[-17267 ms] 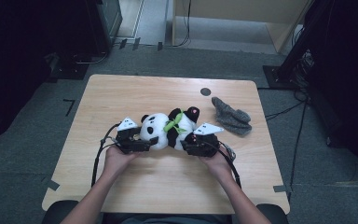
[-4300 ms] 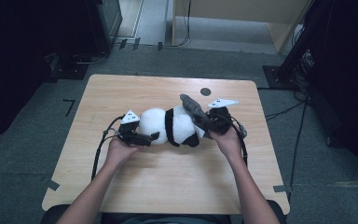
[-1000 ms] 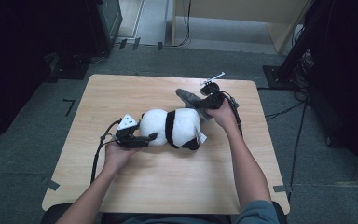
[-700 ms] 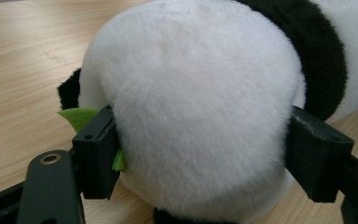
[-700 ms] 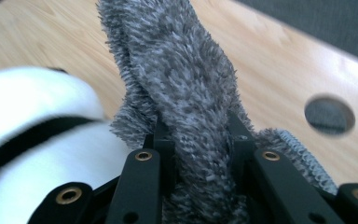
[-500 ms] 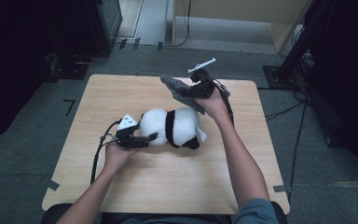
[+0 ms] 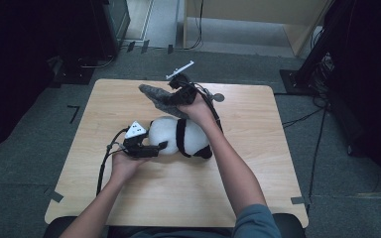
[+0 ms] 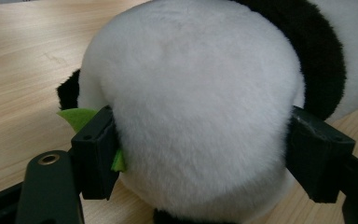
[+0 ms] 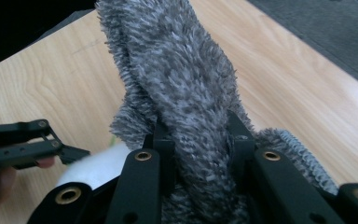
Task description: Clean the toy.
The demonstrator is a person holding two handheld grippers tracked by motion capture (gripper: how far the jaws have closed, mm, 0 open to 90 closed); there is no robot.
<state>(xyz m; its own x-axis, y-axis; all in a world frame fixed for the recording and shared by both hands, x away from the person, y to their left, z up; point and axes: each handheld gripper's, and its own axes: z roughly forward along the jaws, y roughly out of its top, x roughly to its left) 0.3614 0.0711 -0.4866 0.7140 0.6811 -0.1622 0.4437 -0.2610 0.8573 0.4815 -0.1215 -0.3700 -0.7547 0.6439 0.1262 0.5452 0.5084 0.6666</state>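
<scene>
The left gripper [image 7: 155, 148] rests low on the table [image 7: 258, 198] and squeezes the round white end of the toy panda [image 7: 181, 136], one jaw on each side, with a bit of green leaf [image 8: 77, 116] by one jaw; the panda lies on the table right in front of it. The right gripper [image 7: 171, 96] is up above the panda and pinches the fuzzy grey cloth [image 7: 154, 95] tight; the cloth sticks out past its jaws, lifted off the table
</scene>
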